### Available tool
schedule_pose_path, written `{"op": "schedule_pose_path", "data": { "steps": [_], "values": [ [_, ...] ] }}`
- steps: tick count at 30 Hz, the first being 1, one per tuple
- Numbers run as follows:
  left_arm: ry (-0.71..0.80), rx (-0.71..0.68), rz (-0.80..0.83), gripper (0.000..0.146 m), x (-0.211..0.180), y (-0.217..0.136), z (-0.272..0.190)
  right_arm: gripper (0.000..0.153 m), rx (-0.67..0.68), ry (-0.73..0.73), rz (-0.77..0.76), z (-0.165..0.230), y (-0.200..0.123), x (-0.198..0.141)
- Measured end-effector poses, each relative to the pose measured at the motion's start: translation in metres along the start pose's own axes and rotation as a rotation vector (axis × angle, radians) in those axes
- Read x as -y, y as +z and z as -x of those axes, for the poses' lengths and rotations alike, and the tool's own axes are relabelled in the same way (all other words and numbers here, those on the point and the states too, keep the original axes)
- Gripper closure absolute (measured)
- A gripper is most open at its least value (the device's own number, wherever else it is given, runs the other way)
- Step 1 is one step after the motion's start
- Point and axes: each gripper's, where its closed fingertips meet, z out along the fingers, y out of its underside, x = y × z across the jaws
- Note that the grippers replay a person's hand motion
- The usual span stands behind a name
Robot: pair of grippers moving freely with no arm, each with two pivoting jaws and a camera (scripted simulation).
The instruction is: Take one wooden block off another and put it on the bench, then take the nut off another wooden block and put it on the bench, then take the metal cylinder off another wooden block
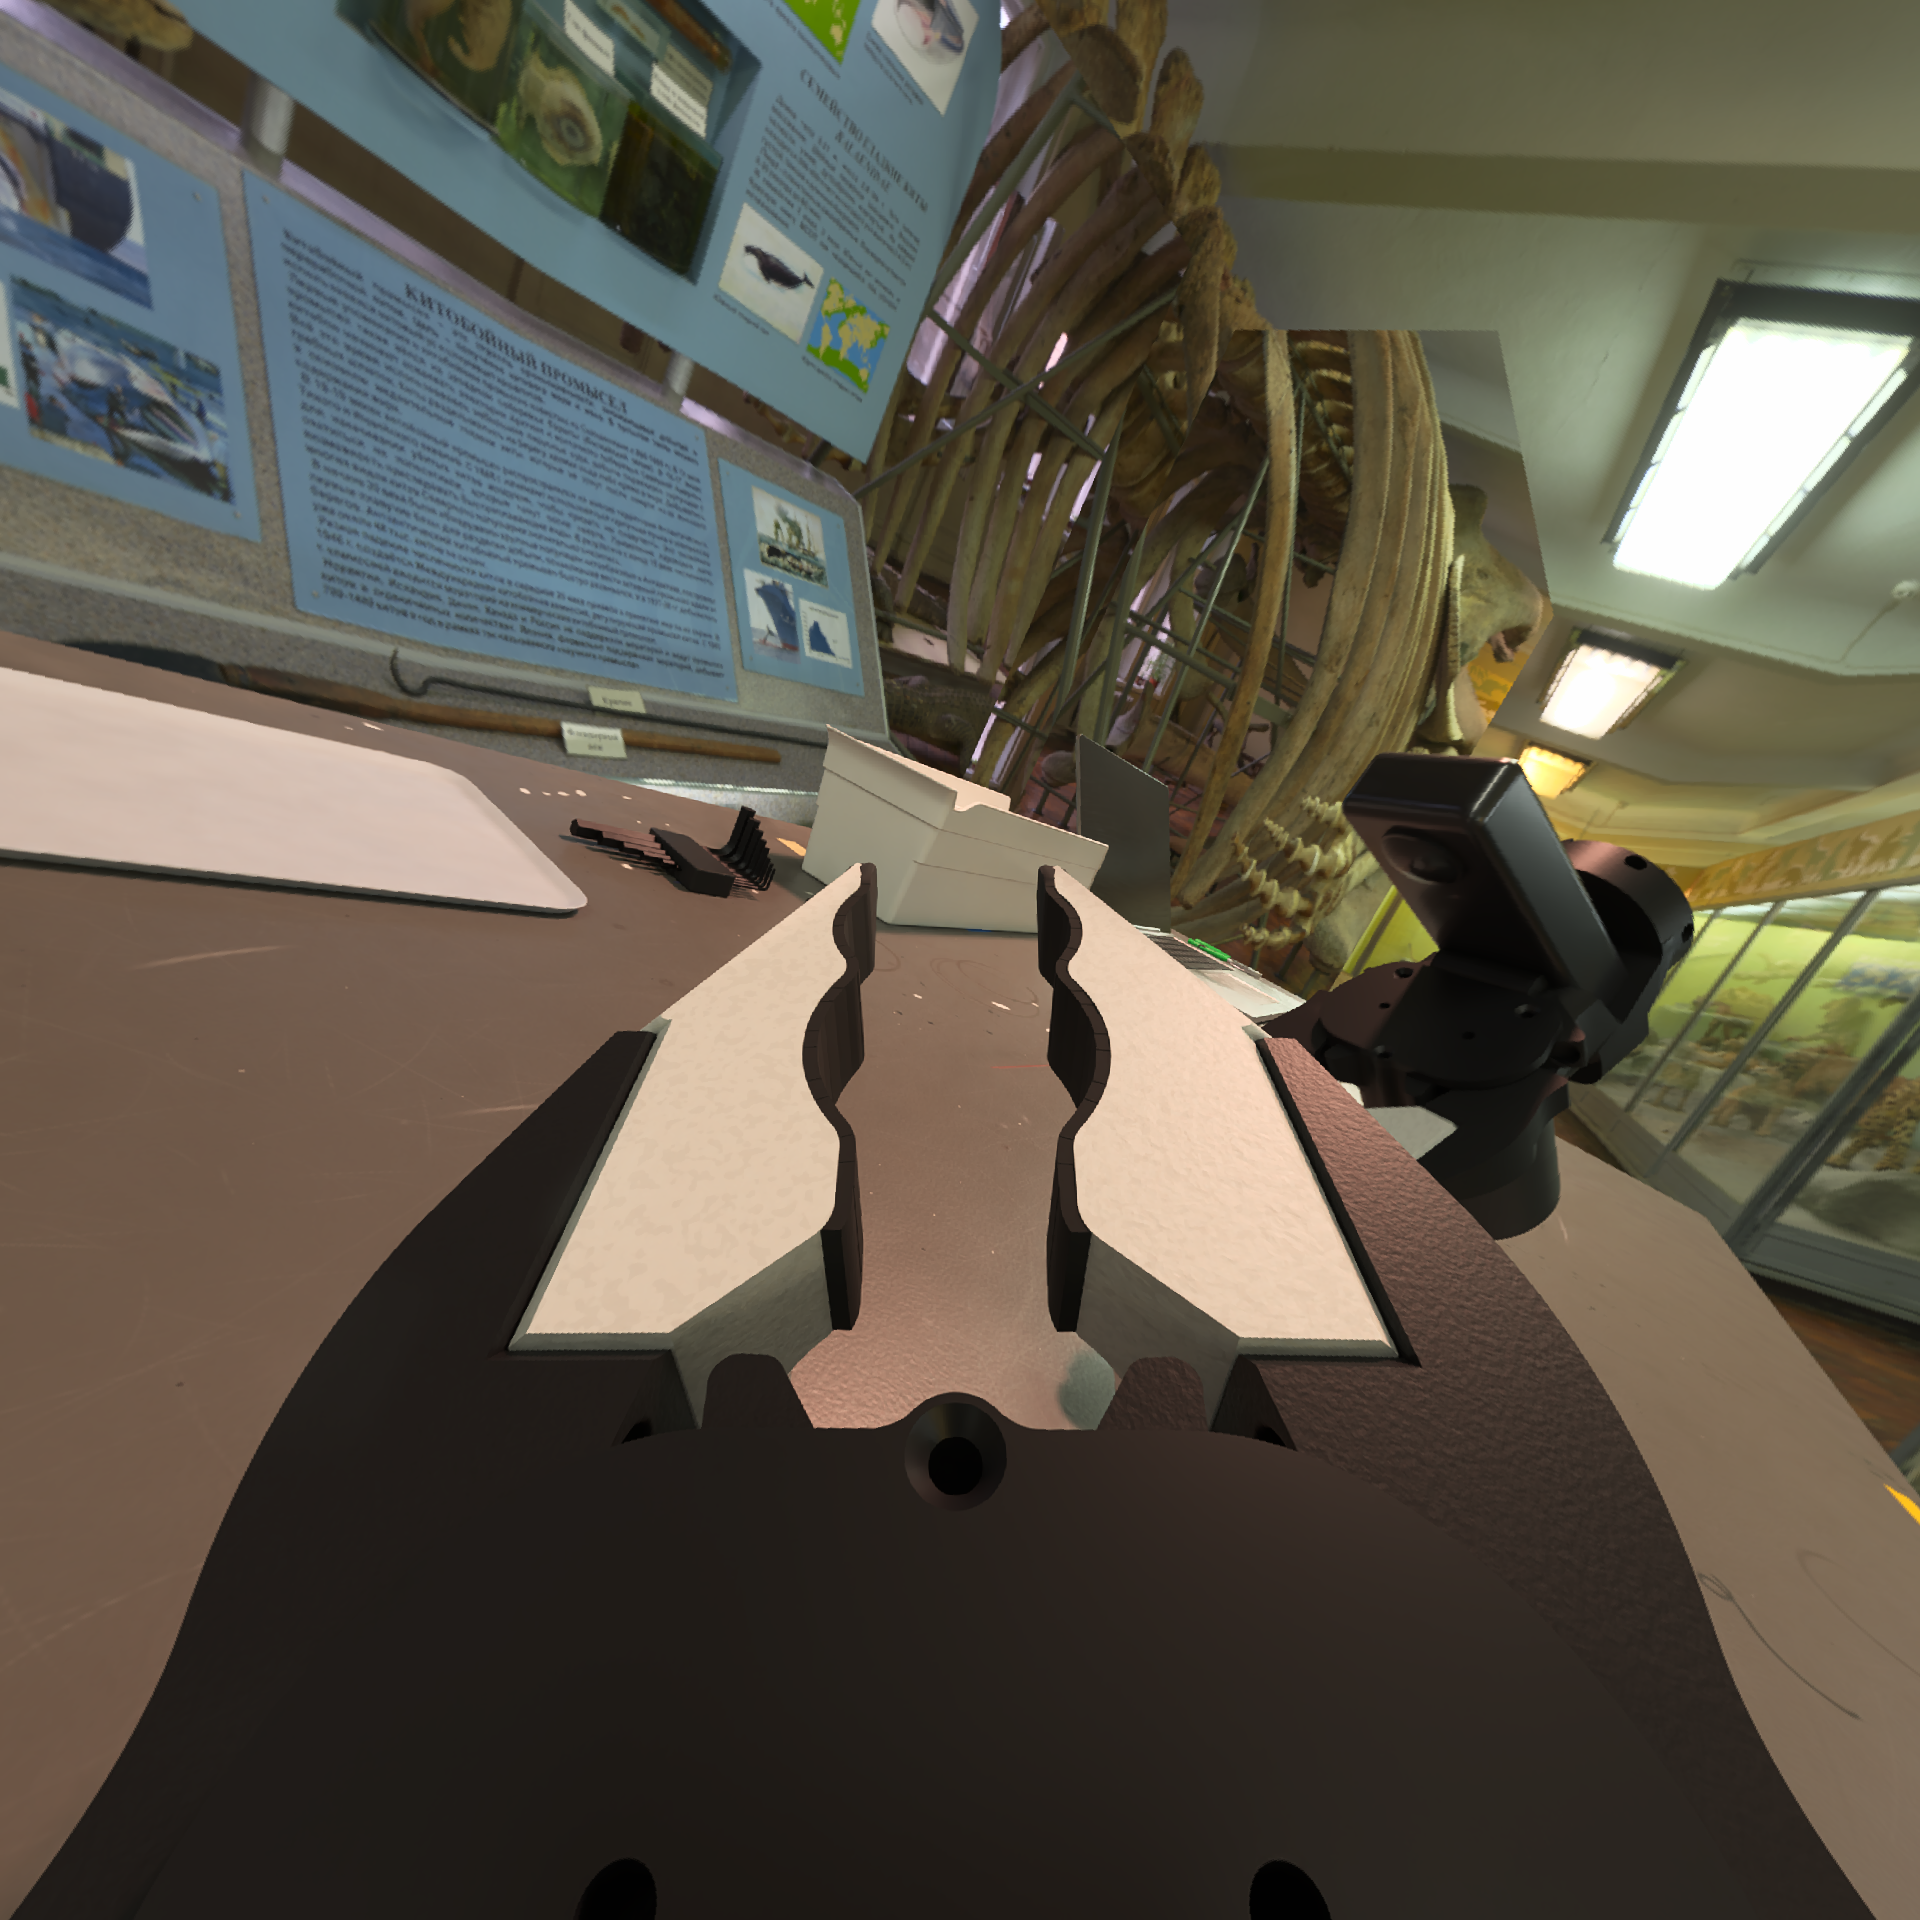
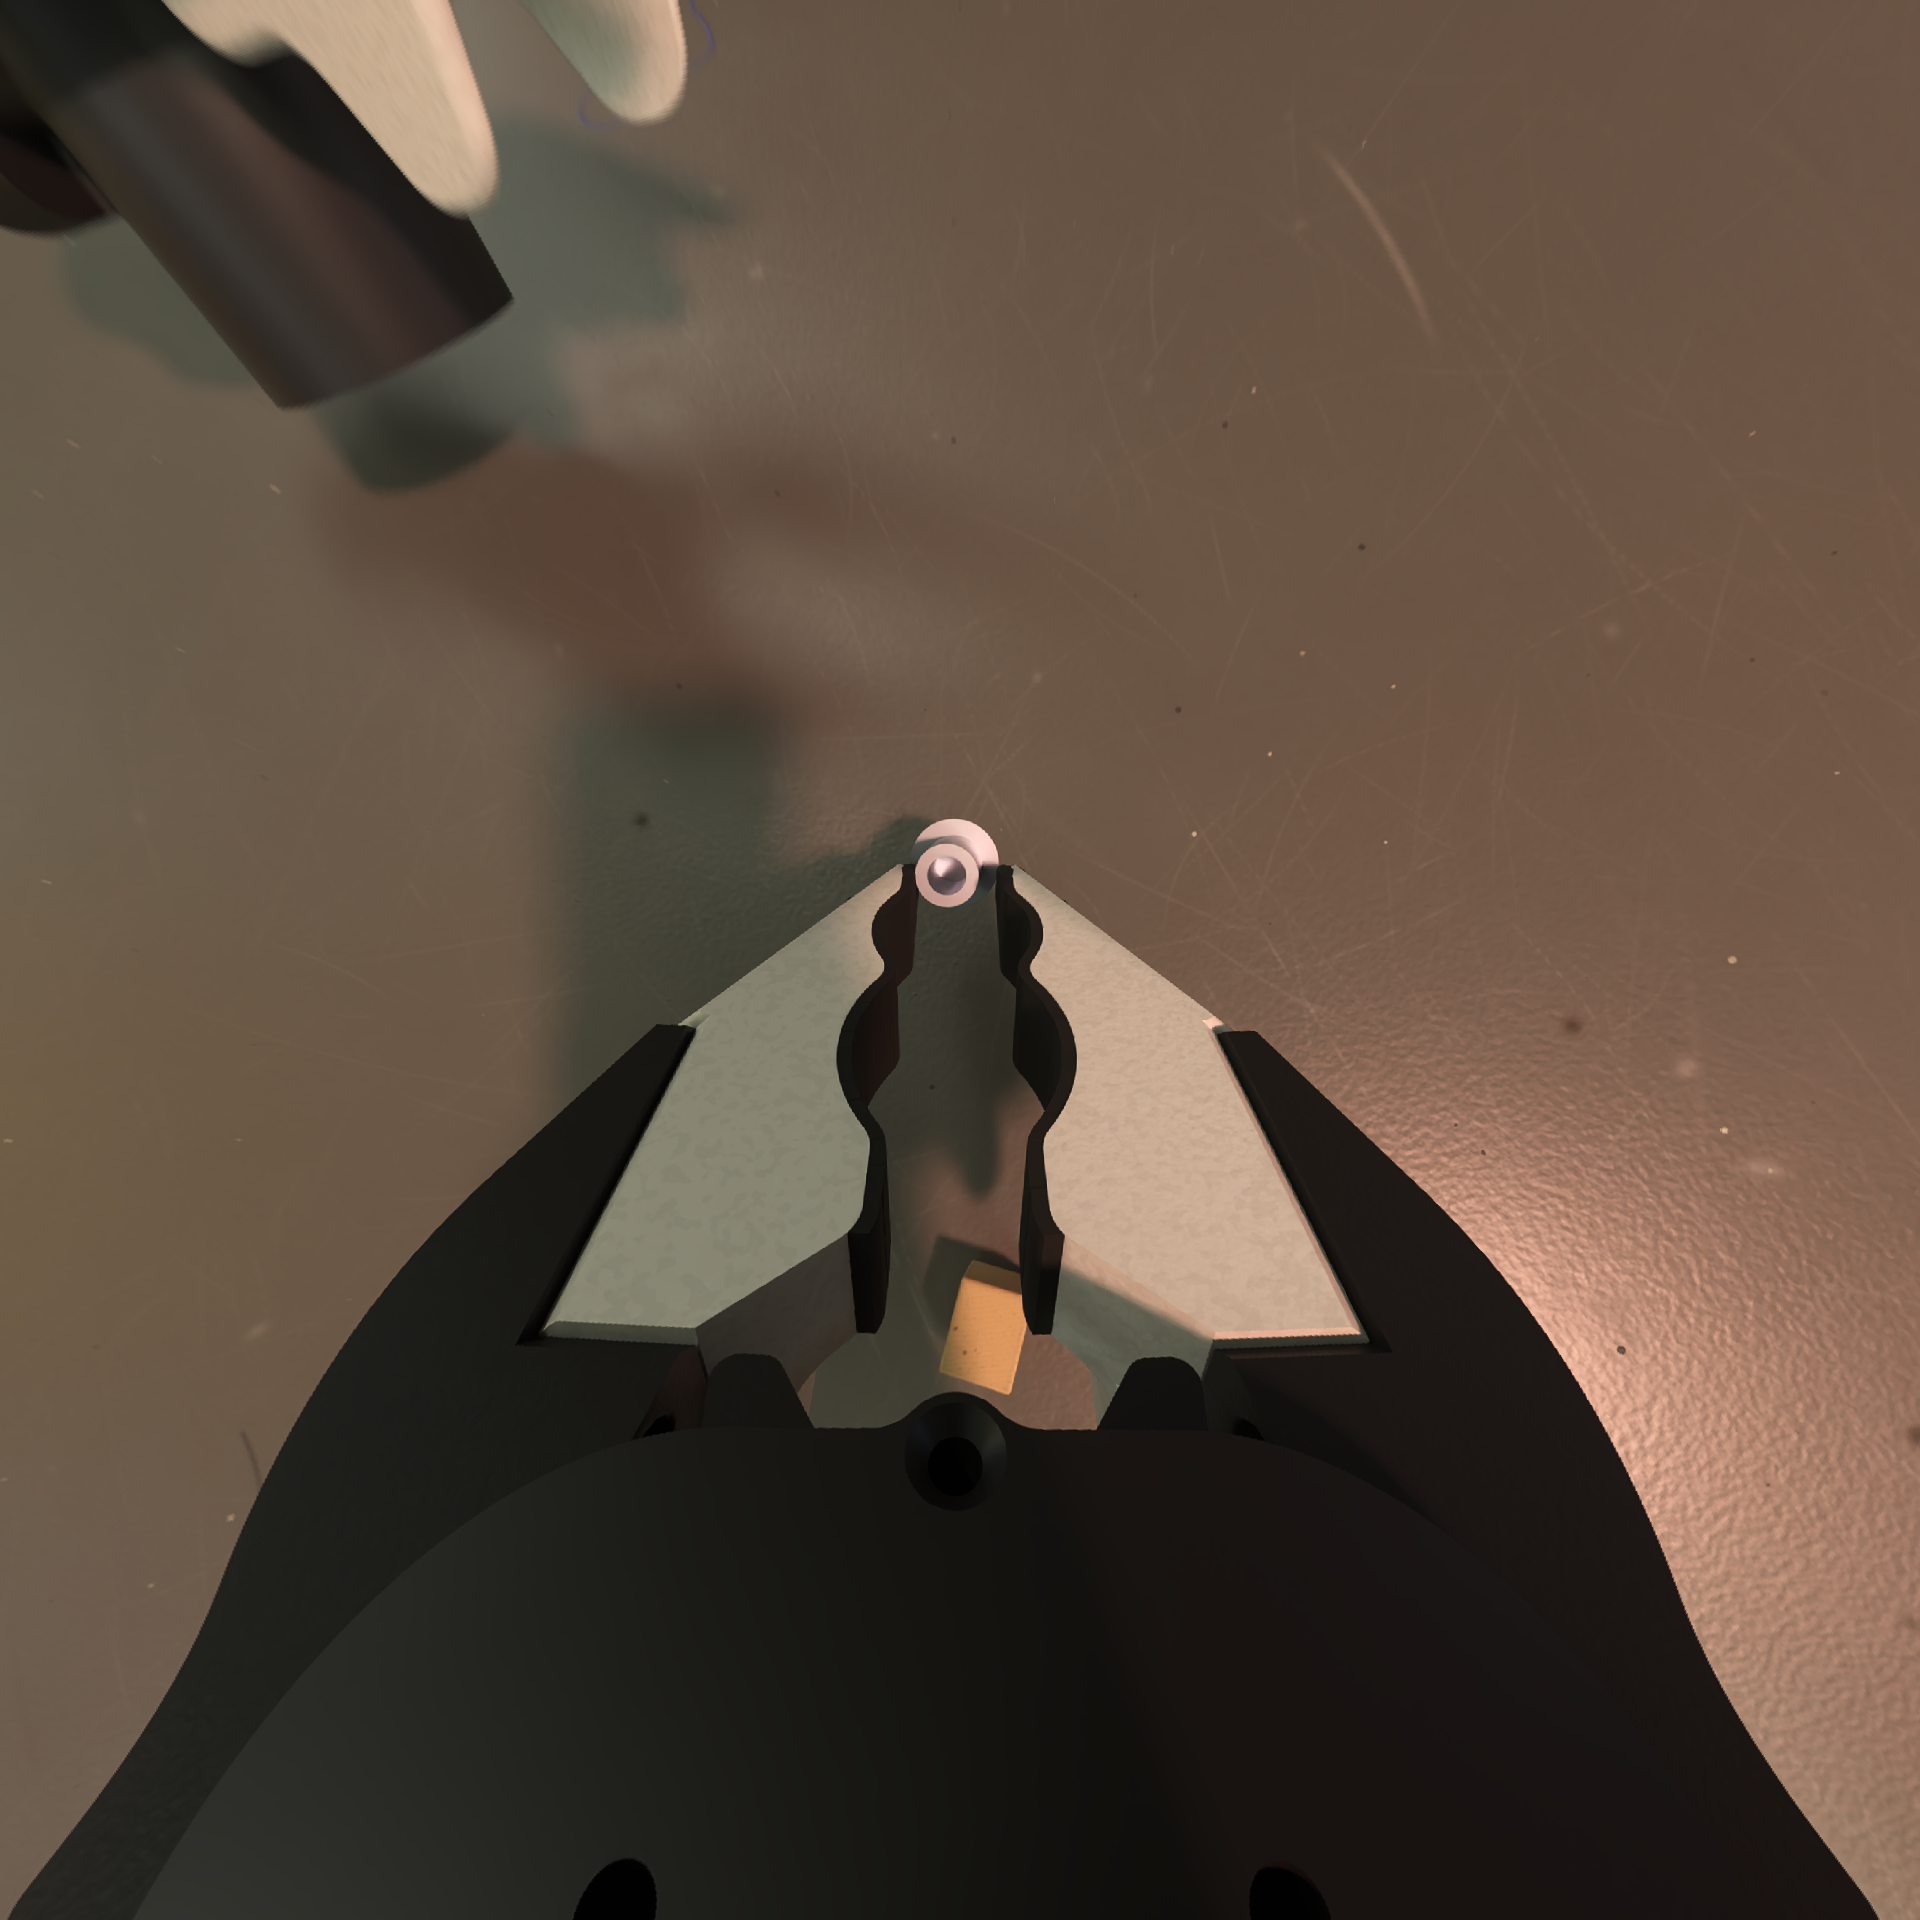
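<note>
My right gripper point(image 2: 951, 878) points straight down at the brown bench point(image 2: 1351, 623). Its fingertips are closed on a small silvery round piece point(image 2: 945, 871), seen end-on, which looks like the metal cylinder. A tan wooden block point(image 2: 982, 1335) shows far below through the gap near the finger roots. My left gripper point(image 1: 953, 875) is open and empty, held low over the bench point(image 1: 312, 1091). The nut and the other blocks are out of sight. The right gripper's dark body point(image 1: 1507, 935) shows to the right in the left wrist view.
A white mat point(image 1: 260, 821) lies at the back left. A black hex key set point(image 1: 696, 852) and a white box point(image 1: 956, 842) sit beyond my left fingers. The left gripper point(image 2: 312, 156) hangs at the upper left of the right wrist view.
</note>
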Motion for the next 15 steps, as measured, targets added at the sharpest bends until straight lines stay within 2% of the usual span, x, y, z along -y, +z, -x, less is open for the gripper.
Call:
{"op": "schedule_pose_path", "data": {
  "steps": [12,13,15],
  "values": [
    [-0.047,0.005,0.015,0.115,-0.002,0.003,0.007,0.138,-0.011,-0.003,0.106,-0.008,0.017,-0.016],
    [-0.046,0.005,0.016,0.115,-0.002,0.003,0.007,0.137,-0.012,-0.001,0.106,-0.008,0.016,-0.016],
    [-0.044,0.005,0.019,0.115,-0.003,0.003,0.007,0.122,-0.024,-0.004,0.102,-0.010,0.013,-0.017]
  ]
}}
